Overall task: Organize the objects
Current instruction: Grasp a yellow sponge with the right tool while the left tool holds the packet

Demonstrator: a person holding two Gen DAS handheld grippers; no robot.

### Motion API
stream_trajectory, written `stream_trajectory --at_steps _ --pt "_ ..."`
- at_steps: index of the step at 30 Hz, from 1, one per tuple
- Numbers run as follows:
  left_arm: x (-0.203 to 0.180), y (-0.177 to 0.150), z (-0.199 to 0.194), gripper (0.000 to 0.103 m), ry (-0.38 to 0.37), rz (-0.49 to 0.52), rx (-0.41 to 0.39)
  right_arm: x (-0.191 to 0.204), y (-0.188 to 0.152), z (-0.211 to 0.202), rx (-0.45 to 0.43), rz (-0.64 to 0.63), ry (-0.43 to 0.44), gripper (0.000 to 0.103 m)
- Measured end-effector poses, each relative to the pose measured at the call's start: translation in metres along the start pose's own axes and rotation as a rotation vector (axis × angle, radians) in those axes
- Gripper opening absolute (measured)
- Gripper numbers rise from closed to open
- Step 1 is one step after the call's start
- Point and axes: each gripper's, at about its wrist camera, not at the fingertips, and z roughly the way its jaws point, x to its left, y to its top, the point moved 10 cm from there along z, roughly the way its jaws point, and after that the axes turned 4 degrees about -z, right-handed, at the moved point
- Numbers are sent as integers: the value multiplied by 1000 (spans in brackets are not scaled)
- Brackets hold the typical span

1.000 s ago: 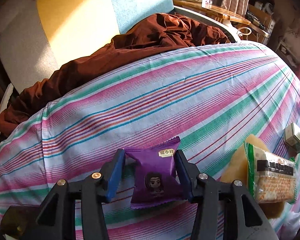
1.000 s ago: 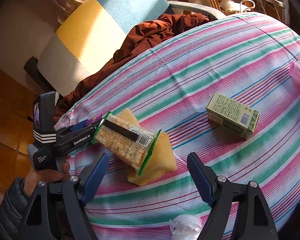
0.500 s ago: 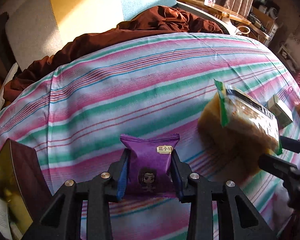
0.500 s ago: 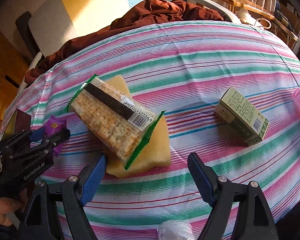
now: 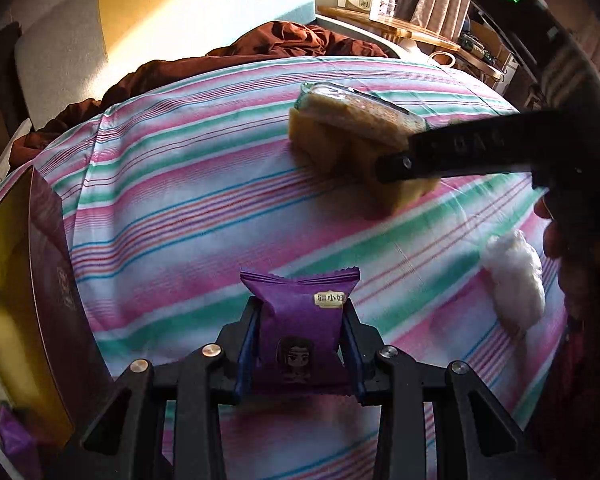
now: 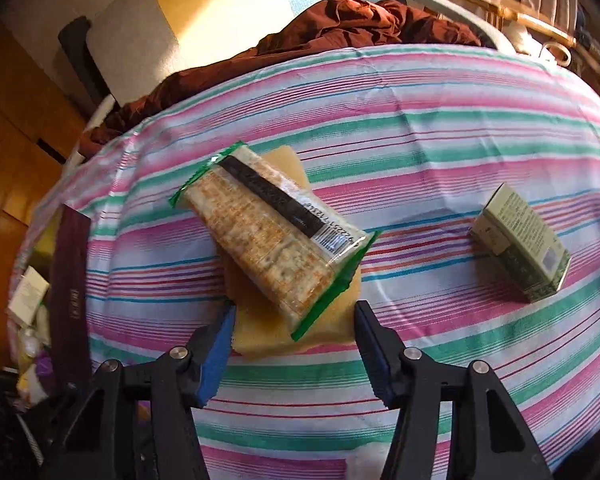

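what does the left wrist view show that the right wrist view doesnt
Only the left wrist view: the left tool shut on a purple snack packet, a white wad on the cloth, and the right tool seen from the side.

Only the right wrist view: a green carton lying on the cloth, and the right tool from behind; its jaws have just been closing around the sponge's near edge, pads not yet pressing.

Both: the cracker pack lying on the yellow sponge, the striped cloth, and the dark box at the left.
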Motion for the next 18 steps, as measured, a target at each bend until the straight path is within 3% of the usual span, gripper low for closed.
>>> stream_trajectory --at_steps 4,8,18 --pt "-5 -16 -8 37 -12 12 -23 23 -7 -12 15 79 255 58" --pt "-2 -24 -15 36 -22 15 -53 38 -14 -15 51 75 354 58" --pt "0 -30 -18 36 -36 7 -95 43 -18 5 76 -76 127 58"
